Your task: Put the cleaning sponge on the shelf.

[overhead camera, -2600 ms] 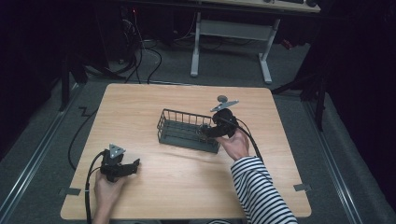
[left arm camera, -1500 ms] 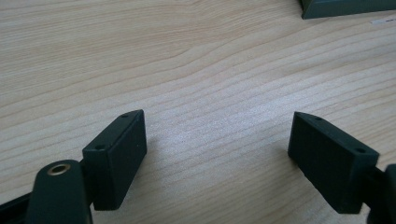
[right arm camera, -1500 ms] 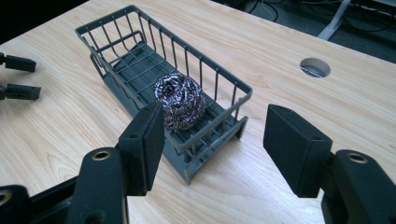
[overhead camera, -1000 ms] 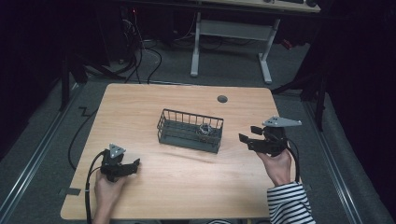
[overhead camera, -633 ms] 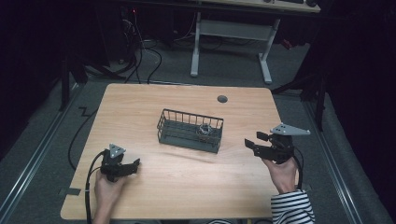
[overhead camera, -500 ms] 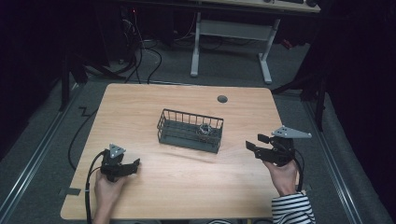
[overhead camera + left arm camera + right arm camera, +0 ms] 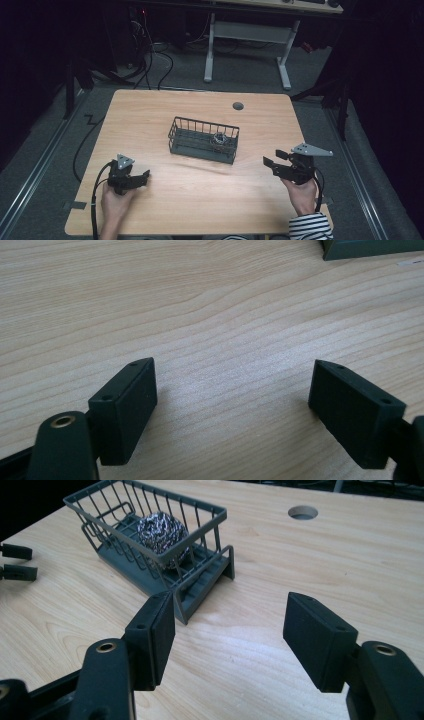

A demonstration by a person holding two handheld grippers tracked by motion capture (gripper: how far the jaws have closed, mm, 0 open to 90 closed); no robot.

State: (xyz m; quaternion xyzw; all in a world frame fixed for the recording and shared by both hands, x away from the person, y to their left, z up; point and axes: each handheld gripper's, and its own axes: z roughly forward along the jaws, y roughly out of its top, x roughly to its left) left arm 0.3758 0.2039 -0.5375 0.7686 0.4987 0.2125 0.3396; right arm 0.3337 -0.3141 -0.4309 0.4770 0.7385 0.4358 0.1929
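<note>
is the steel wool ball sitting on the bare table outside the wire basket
No, the steel wool ball lies inside the wire basket, behind its bars at one end.

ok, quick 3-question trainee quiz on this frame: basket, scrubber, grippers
1. True or false: the steel wool ball lies inside the wire basket.
2. What do the right gripper fingers hold? A) the ball B) the basket rim C) nothing
3. Which gripper is nearer the ball's end of the basket?

Key: 1 true. 2 C, fingers apart over bare table. 3 the right; the left gripper sits off the opposite end.
</note>
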